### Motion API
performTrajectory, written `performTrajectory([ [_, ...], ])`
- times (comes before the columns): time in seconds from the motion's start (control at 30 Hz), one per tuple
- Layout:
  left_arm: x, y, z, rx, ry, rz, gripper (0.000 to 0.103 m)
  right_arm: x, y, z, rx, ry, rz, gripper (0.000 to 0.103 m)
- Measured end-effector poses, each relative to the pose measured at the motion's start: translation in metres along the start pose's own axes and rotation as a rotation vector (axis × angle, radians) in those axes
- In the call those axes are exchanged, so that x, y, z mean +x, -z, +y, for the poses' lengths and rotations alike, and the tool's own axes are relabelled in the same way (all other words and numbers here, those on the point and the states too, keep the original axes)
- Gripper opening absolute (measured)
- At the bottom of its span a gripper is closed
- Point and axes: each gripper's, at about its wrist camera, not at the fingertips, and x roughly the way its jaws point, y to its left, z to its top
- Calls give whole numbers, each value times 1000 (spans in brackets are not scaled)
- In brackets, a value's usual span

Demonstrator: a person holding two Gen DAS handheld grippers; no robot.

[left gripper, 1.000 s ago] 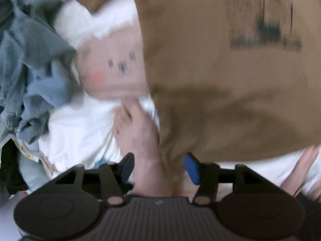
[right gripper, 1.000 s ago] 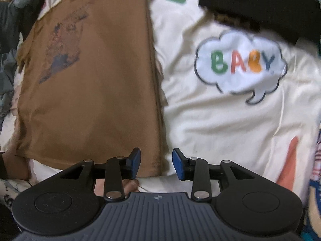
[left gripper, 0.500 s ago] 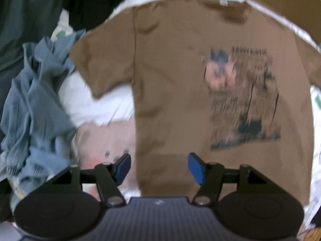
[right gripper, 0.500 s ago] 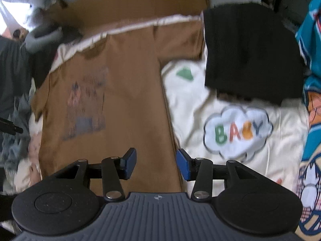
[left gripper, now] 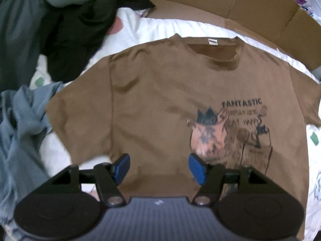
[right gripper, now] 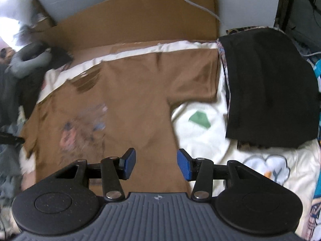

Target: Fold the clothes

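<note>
A brown T-shirt (left gripper: 160,104) with a printed picture and the word FANTASTIC lies flat, face up, on a white sheet, collar toward the far side. My left gripper (left gripper: 159,167) hovers over its left half, open, nothing between the blue pads. The right wrist view shows the same brown T-shirt (right gripper: 124,104) with its right sleeve spread out. There my right gripper (right gripper: 156,163) hangs above the shirt's right side seam, open and empty.
A crumpled grey-blue garment (left gripper: 18,124) and dark clothes (left gripper: 74,32) lie left of the shirt. A folded black garment (right gripper: 268,88) sits to its right. Cardboard (right gripper: 140,18) lines the far edge. The white sheet (right gripper: 202,140) carries printed patterns.
Both grippers have pulled back from the hem and risen, so the whole shirt shows. The foot seen earlier in the left view is gone. The right jaws have widened.
</note>
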Motion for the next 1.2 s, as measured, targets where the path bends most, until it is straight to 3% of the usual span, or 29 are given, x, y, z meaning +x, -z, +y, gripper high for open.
performTrajectory([
  [0.4, 70, -59, -29, 45, 137, -91, 65, 90, -10, -35, 230, 13, -149, 53],
  [0.57, 101, -77, -39, 23, 174, -89, 55, 113, -10, -43, 327, -11, -162, 53],
  [0.7, 122, -88, -54, 50, 174, -90, 55, 129, -13, -44, 350, -8, -157, 53],
  [0.9, 149, -104, -85, 77, 88, -113, 55, 142, -17, -50, 335, 42, -174, 53],
  [1.07, 162, -106, -110, 76, -35, -157, 70, 148, -14, -57, 345, 52, -160, 53],
  [1.2, 163, -109, -122, 66, -106, -199, 71, 152, -11, -61, 348, 59, -155, 53],
])
